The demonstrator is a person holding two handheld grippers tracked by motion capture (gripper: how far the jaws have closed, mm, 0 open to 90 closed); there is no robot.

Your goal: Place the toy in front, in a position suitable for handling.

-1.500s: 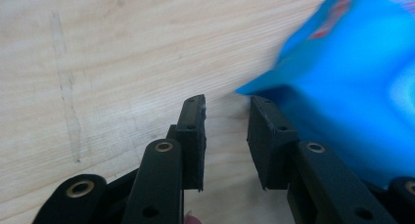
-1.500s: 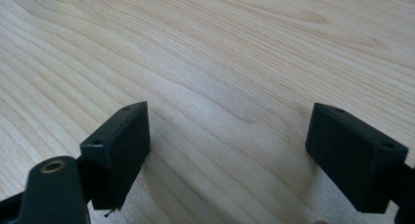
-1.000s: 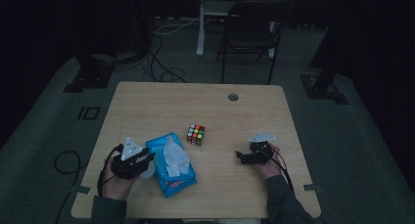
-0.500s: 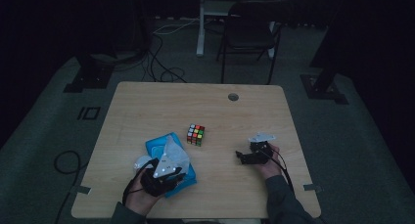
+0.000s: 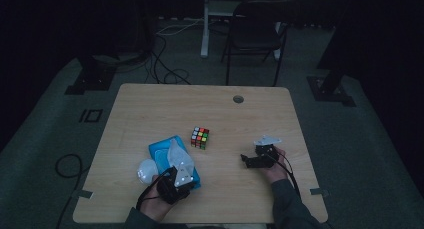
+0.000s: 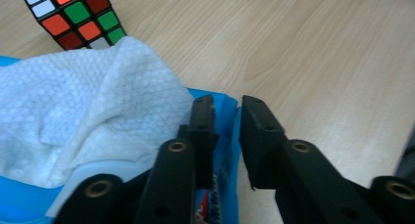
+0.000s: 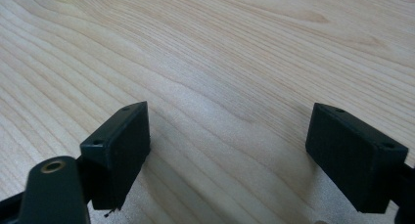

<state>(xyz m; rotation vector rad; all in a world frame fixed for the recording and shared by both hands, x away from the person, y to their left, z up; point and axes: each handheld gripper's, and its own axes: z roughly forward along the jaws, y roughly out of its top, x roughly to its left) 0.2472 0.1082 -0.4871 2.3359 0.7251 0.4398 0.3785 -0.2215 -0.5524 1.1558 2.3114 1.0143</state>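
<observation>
Under left gripper [image 6: 226, 111], wipes pack [image 6: 222, 150] edge hidden

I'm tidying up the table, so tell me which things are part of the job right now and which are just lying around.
In use: blue wipes pack, white wipe sticking out of it, left hand-held gripper at the pack's edge.

Lying about: puzzle cube, round white lid, right hand-held gripper, open over bare table.

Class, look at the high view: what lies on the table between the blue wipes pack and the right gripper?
Nothing: between the blue wipes pack and the right gripper, the high view shows bare table. The puzzle cube sits farther back.
</observation>
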